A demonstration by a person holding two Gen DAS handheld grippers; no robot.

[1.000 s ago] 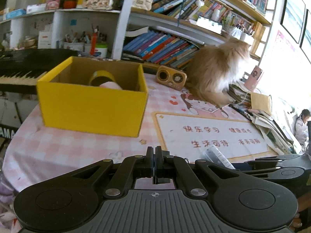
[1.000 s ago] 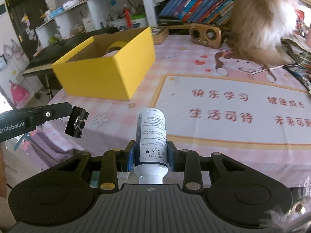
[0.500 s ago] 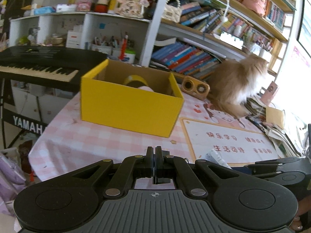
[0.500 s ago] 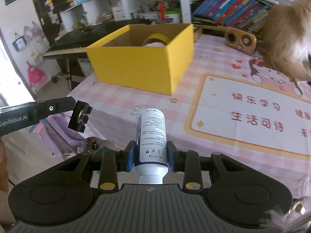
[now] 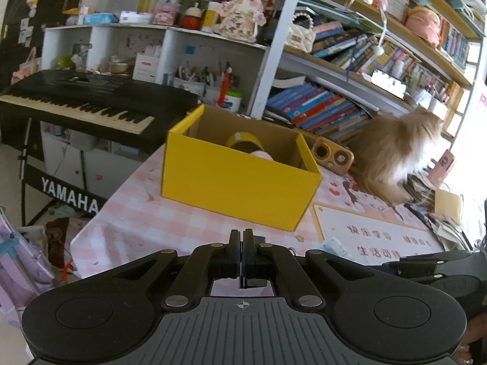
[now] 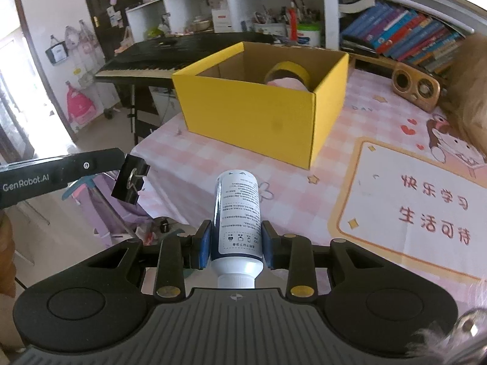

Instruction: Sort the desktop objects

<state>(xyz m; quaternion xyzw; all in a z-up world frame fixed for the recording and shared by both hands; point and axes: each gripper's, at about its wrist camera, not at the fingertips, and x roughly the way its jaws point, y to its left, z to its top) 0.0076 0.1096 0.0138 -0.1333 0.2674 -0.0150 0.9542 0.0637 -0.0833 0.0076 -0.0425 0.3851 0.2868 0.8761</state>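
A yellow cardboard box [image 5: 237,182] [image 6: 252,115] stands open on the pink checked table, with a yellow tape roll [image 5: 243,141] [image 6: 287,73] and a pink object [image 6: 286,83] inside. My right gripper [image 6: 237,245] is shut on a white bottle [image 6: 239,213] with a printed label, held above the table's near edge, cap toward the camera. My left gripper [image 5: 242,240] is shut on a black binder clip [image 6: 130,180], which shows in the right wrist view, left of the bottle and off the table's left edge.
A fluffy tan cat [image 5: 395,149] sits at the table's far right beside a wooden speaker [image 5: 333,156] [image 6: 415,86]. A printed desk mat [image 6: 420,210] covers the right side. A black keyboard [image 5: 76,103] stands left of the table. Bookshelves [image 5: 319,109] line the back.
Both grippers have pulled back and to the left from the table, still holding the clip and the bottle. The box now sits farther ahead and more to the centre.
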